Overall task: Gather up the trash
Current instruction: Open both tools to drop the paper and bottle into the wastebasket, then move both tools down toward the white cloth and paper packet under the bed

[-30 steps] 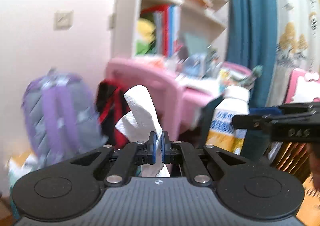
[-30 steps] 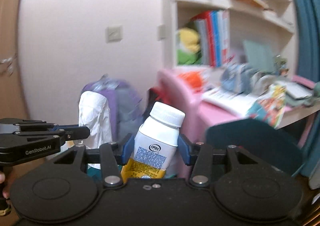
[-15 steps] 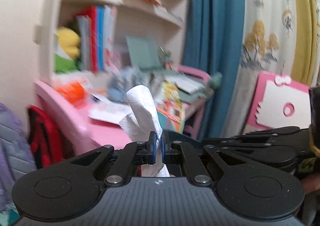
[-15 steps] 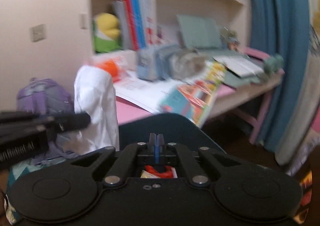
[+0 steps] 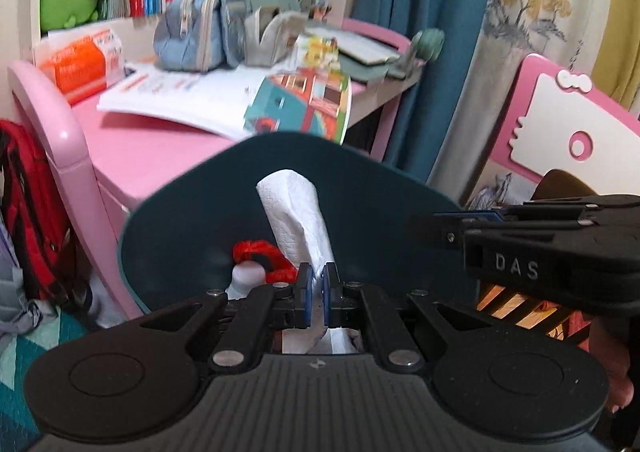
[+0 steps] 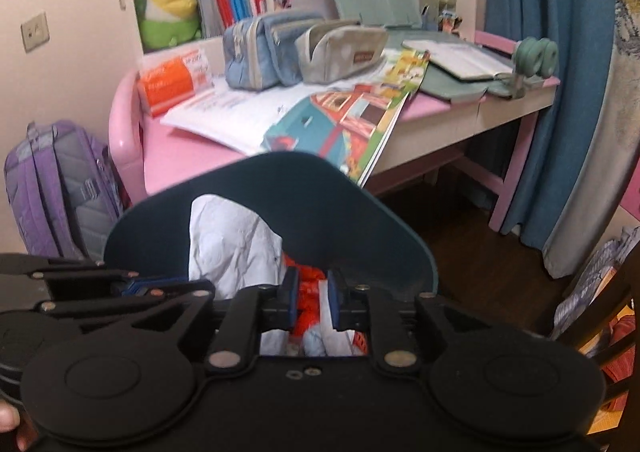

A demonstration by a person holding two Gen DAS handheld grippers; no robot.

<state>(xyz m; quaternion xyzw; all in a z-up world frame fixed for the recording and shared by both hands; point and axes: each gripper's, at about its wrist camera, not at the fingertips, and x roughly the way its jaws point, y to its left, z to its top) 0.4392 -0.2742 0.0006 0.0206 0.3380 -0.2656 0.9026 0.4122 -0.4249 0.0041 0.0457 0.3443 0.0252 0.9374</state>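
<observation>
My left gripper is shut on a crumpled white tissue that sticks up between its blue pads. It hangs in front of the raised lid of a dark teal bin. Red trash and a white rounded piece lie in the bin below. My right gripper points into the same bin; its jaws are opening with nothing between them, and red trash shows through the gap. In the right wrist view the tissue and the left gripper appear at the left.
A pink desk behind the bin carries open books, pencil cases and an orange pack. A purple backpack and a red bag stand to the left. Blue curtain and a wooden chair are on the right.
Both grippers swung from the backpacks over to the bin. The right gripper let go of the milk bottle, shut, then parted slightly. The left still holds the tissue.
</observation>
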